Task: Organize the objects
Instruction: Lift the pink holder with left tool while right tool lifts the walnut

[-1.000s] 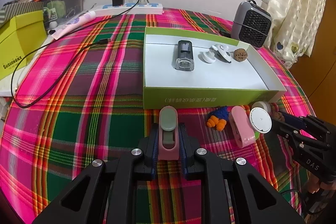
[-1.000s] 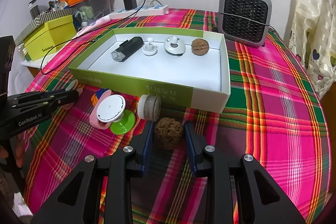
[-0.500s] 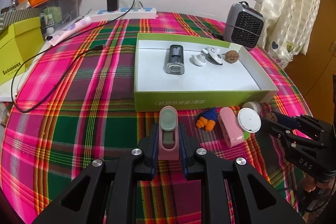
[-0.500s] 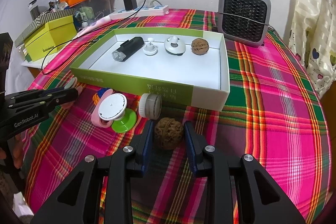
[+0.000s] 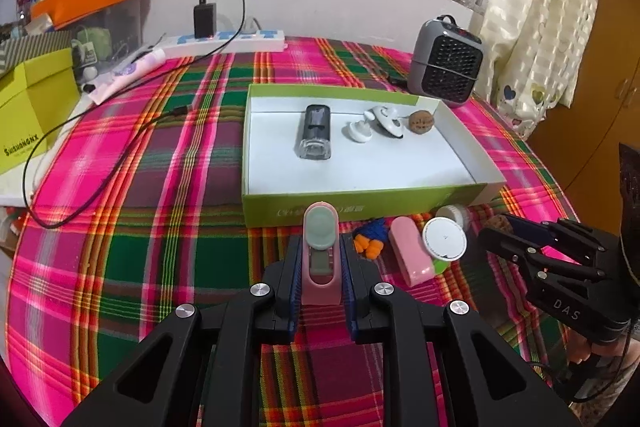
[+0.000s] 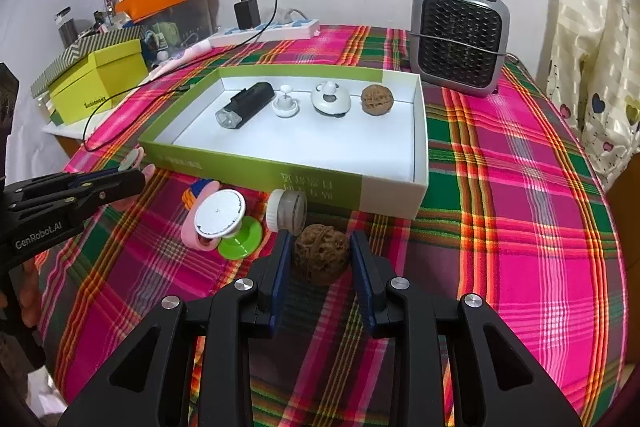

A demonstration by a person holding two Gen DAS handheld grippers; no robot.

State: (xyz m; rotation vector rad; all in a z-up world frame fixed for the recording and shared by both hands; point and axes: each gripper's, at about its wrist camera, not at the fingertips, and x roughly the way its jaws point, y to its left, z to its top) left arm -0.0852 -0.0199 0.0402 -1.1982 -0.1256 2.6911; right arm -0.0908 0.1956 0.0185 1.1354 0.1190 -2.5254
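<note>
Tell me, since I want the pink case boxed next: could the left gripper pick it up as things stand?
Probably not yet. The left gripper is shut on a pink clip, so its fingers are full, though the pink case lies uncovered right beside it.

Left hand-held gripper [image 5: 320, 279]: pitched downward, jaws clamped on a pink device [image 5: 320, 259] held upright between the pads. Right hand-held gripper [image 6: 320, 267]: pitched downward, jaws partly spread, pads pressing both sides of a walnut [image 6: 321, 255]. Fingers [image 6: 28, 295] wrap the left grip.
</note>
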